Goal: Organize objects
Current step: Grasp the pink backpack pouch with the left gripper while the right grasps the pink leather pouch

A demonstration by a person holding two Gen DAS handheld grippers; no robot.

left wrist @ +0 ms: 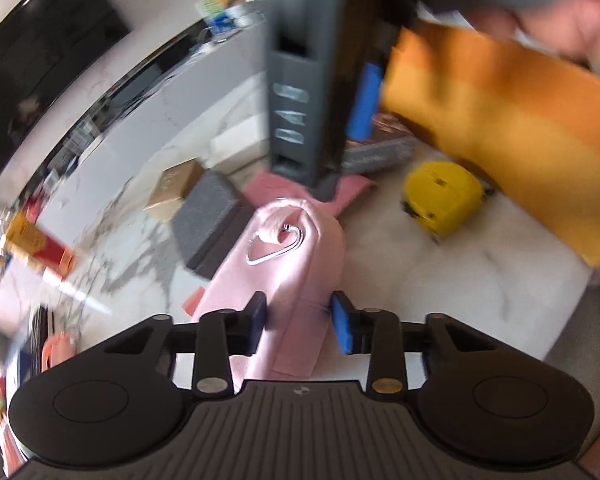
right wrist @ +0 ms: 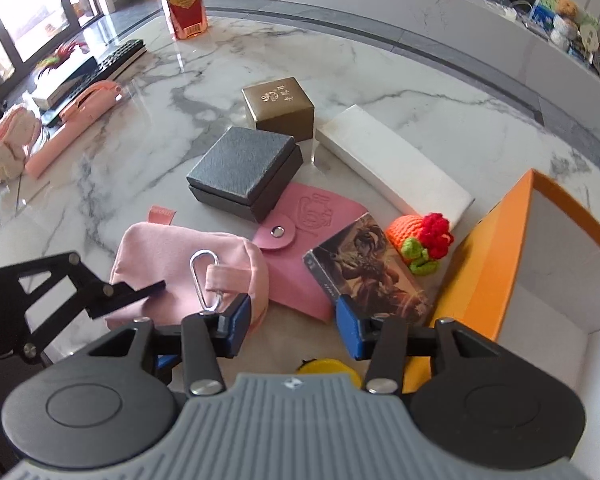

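Observation:
A pink fabric pouch [left wrist: 296, 264] with a silver carabiner [left wrist: 274, 246] lies on the marble table [right wrist: 340, 60]. My left gripper [left wrist: 300, 322] is shut on its near end, both pads pressed against the cloth. In the right wrist view one of its fingers [right wrist: 140, 294] lies across the pouch [right wrist: 172, 256]. My right gripper [right wrist: 294, 326] hovers open just right of the carabiner [right wrist: 206, 280], with only the table and a yellow object [right wrist: 328, 364] below the gap. An open orange box [right wrist: 496, 264] with a white inside stands at the right.
Behind the pouch lie a flat pink snap case [right wrist: 312, 240], a dark grey box [right wrist: 244, 172], a gold box [right wrist: 280, 108], a long white box [right wrist: 392, 168], an illustrated card box [right wrist: 372, 268] and a crochet fruit [right wrist: 420, 240]. A red can [right wrist: 184, 0] and keyboard [right wrist: 112, 60] sit far left.

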